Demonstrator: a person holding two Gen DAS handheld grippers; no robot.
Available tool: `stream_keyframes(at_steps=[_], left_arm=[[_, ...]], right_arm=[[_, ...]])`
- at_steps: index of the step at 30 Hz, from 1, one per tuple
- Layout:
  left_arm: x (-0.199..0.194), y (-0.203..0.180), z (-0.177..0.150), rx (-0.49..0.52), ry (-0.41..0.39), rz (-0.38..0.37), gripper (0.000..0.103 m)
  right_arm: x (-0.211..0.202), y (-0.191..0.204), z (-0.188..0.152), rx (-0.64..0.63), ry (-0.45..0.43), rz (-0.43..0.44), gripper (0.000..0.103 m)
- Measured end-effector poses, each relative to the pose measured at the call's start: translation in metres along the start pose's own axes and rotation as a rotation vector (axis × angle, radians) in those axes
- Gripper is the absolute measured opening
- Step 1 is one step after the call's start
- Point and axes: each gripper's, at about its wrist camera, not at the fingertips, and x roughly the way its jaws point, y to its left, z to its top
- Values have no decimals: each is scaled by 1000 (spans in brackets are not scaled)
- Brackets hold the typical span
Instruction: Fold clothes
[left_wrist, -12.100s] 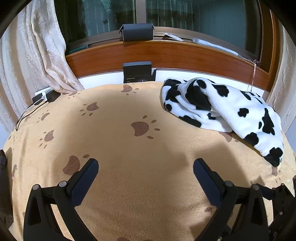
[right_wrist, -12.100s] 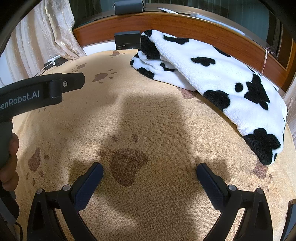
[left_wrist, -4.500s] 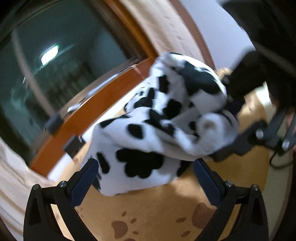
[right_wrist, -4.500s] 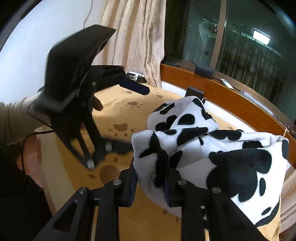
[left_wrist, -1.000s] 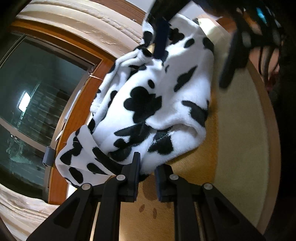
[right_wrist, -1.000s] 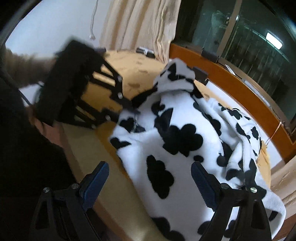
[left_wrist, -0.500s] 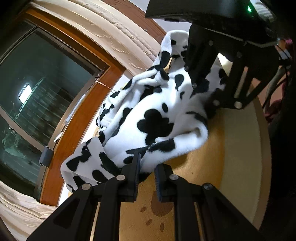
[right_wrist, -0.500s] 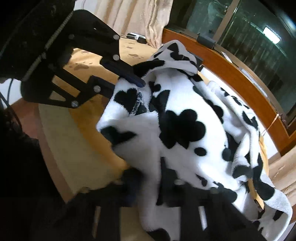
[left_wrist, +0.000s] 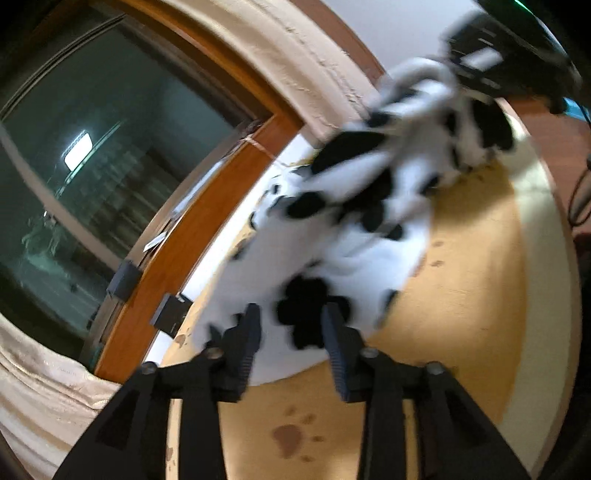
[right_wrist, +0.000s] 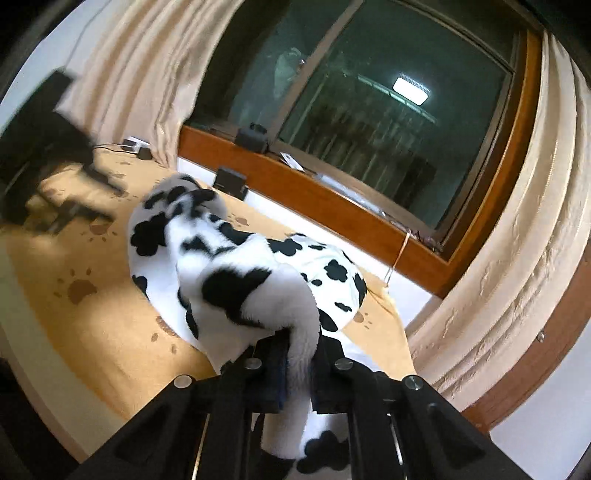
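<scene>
A fluffy white garment with black cow spots (left_wrist: 351, 236) lies stretched across the tan paw-print cover (left_wrist: 472, 295). My left gripper (left_wrist: 291, 332) stands part open with the garment's near end between its fingers, not pinched. My right gripper (right_wrist: 299, 354) is shut on a rolled edge of the same garment (right_wrist: 236, 266), which drapes away over the cover (right_wrist: 92, 332). In the left wrist view the right gripper is a dark blur at the garment's far end. In the right wrist view the left gripper is a dark blur at the far left.
A wooden window sill (right_wrist: 325, 199) with small black boxes (right_wrist: 231, 182) runs behind the surface. Cream curtains (right_wrist: 517, 236) hang on both sides. The cover's round edge (left_wrist: 550, 236) falls away to the floor, where cables lie.
My left gripper has opened and released its pinch on the garment. The garment has been pulled out longer between the two grippers. My right gripper stays shut on it.
</scene>
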Motion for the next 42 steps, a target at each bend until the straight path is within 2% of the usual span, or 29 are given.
stream_keyframes(at_steps=[3, 4, 9, 11, 15, 18, 21, 26, 34, 38, 42], left_arm=[[10, 30, 5, -17, 4, -49, 66], [14, 38, 7, -16, 3, -63, 68], [40, 69, 25, 23, 19, -176, 71], [54, 76, 31, 51, 35, -246, 71], [80, 75, 43, 129, 71, -398, 71], [93, 63, 47, 175, 156, -616, 71], [91, 43, 40, 247, 224, -686, 71], [57, 28, 15, 274, 253, -698, 71], [-10, -2, -33, 259, 235, -632, 72], [-16, -22, -45, 244, 186, -580, 73], [0, -45, -52, 246, 180, -455, 74]], right_arm=[[-3, 11, -8, -35, 13, 73, 9], [-4, 15, -11, -47, 17, 97, 9], [-9, 51, -37, -140, 113, 281, 9], [-7, 59, -44, -167, 145, 325, 9], [-9, 56, -56, -145, 193, 347, 9], [-6, 49, -63, -132, 221, 323, 9], [-4, 46, -67, -116, 230, 294, 9], [2, 40, -68, -103, 218, 253, 9], [10, 5, -41, -29, 143, 145, 9], [11, -11, -24, 3, 109, 97, 9], [13, -22, -9, 34, 87, 66, 9]])
